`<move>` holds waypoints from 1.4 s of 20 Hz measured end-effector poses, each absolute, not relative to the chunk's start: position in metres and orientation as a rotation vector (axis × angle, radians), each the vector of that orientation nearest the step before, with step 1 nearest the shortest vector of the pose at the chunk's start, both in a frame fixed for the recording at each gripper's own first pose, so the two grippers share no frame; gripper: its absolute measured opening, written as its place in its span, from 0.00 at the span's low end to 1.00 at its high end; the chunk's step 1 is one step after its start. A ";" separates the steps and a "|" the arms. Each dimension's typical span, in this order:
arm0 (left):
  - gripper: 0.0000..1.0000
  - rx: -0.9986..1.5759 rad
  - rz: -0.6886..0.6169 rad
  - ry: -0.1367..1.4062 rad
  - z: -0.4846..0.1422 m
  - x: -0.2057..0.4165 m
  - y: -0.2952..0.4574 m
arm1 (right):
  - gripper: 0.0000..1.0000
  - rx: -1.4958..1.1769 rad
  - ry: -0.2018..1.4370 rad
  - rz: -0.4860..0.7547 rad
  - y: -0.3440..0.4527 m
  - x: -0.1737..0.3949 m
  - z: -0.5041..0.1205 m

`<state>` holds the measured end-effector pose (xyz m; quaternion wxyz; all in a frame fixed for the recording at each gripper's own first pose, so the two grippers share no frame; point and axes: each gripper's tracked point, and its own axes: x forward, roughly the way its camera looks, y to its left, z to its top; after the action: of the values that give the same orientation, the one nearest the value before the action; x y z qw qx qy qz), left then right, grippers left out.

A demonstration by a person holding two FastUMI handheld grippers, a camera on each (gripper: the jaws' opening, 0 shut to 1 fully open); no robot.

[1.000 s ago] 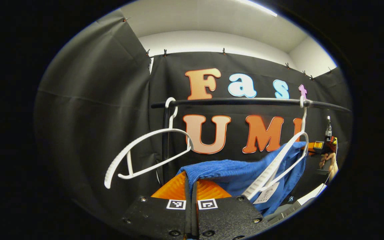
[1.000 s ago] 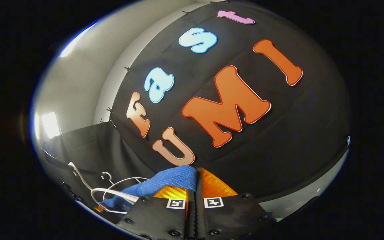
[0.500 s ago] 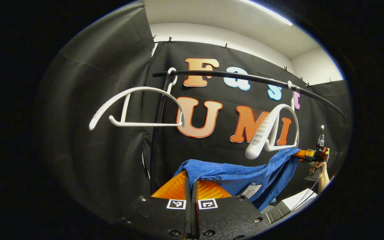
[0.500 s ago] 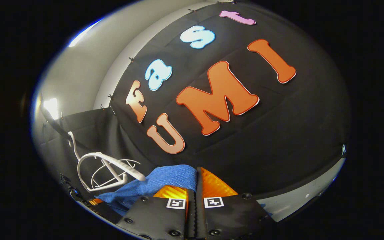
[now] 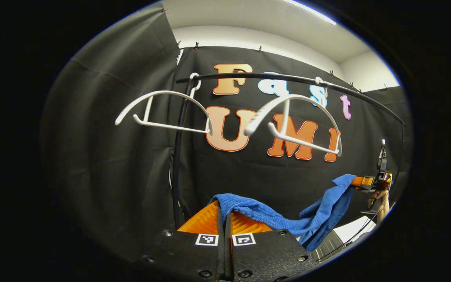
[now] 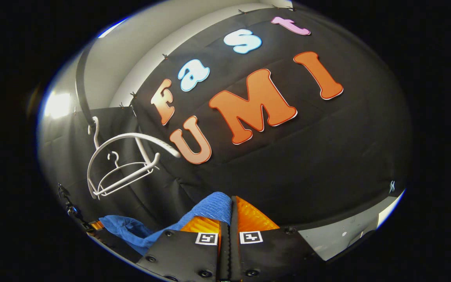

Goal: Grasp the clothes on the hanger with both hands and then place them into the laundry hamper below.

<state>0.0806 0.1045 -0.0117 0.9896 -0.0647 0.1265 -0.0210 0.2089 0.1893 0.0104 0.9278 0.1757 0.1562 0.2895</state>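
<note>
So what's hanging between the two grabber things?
In the left gripper view, the blue cloth sags between the left hand-held gripper and the right hand-held gripper, each pinching one end.

Recording booth: black cloth walls (image 5: 104, 164), clothes rail (image 5: 272, 78).

Left gripper (image 5: 224, 219) clamped on blue garment (image 5: 288, 215), sagging below black rail (image 5: 288, 80), two bare white hangers (image 5: 294, 121) on rail.

No legible text, only small square black-and-white coded markers (image 5: 206, 239) atop the tongs' black finger bases
</note>
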 end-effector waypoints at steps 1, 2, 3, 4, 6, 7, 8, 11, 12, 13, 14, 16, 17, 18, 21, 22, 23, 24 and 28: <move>0.00 -0.133 -0.056 0.252 -0.014 0.079 0.092 | 0.07 0.343 0.323 0.600 0.191 0.198 0.007; 0.00 -0.133 -0.071 0.252 -0.015 0.075 0.080 | 0.07 0.324 0.325 0.604 0.193 0.188 0.004; 0.00 -0.128 -0.088 0.257 -0.018 0.072 0.066 | 0.07 0.303 0.326 0.607 0.195 0.180 0.000; 0.00 -0.123 -0.106 0.259 -0.022 0.072 0.050 | 0.07 0.284 0.326 0.607 0.198 0.172 -0.004; 0.00 -0.122 -0.141 0.268 -0.027 0.073 0.023 | 0.07 0.249 0.327 0.620 0.207 0.155 -0.012; 0.00 -0.123 -0.154 0.275 -0.029 0.073 0.010 | 0.07 0.231 0.325 0.626 0.212 0.146 -0.016; 0.00 -0.123 -0.167 0.280 -0.033 0.073 -0.006 | 0.07 0.212 0.324 0.632 0.216 0.138 -0.020; 0.00 -0.113 -0.210 0.298 -0.042 0.076 -0.050 | 0.07 0.175 0.308 0.638 0.227 0.122 -0.028; 0.00 -0.106 -0.223 0.304 -0.044 0.080 -0.064 | 0.07 0.173 0.303 0.638 0.230 0.115 -0.031; 0.00 -0.097 -0.231 0.308 -0.048 0.081 -0.077 | 0.07 0.171 0.302 0.639 0.233 0.109 -0.034; 0.00 -0.089 -0.239 0.309 -0.051 0.077 -0.090 | 0.07 0.165 0.301 0.639 0.235 0.105 -0.038; 0.00 -0.082 -0.235 0.304 -0.058 0.074 -0.105 | 0.07 0.142 0.286 0.626 0.233 0.095 -0.045; 0.00 -0.086 -0.225 0.304 -0.063 0.073 -0.108 | 0.07 0.133 0.275 0.617 0.231 0.092 -0.048; 0.00 -0.089 -0.214 0.307 -0.071 0.076 -0.107 | 0.07 0.126 0.267 0.610 0.229 0.090 -0.053; 0.00 -0.089 -0.178 0.321 -0.091 0.074 -0.111 | 0.07 0.117 0.268 0.587 0.223 0.085 -0.070; 0.00 -0.085 -0.169 0.324 -0.099 0.073 -0.112 | 0.07 0.118 0.272 0.580 0.220 0.084 -0.078; 0.00 -0.077 -0.158 0.329 -0.106 0.073 -0.112 | 0.07 0.121 0.278 0.578 0.219 0.084 -0.088; 0.00 -0.067 -0.146 0.337 -0.117 0.073 -0.109 | 0.07 0.122 0.285 0.575 0.218 0.084 -0.098; 0.00 -0.046 -0.110 0.396 -0.163 0.071 -0.102 | 0.07 0.068 0.298 0.539 0.210 0.084 -0.143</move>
<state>0.0710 -0.1021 -0.1628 0.9787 -0.0228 0.1967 -0.0548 0.0845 0.2098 -0.1434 0.9524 0.0337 0.1467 0.2653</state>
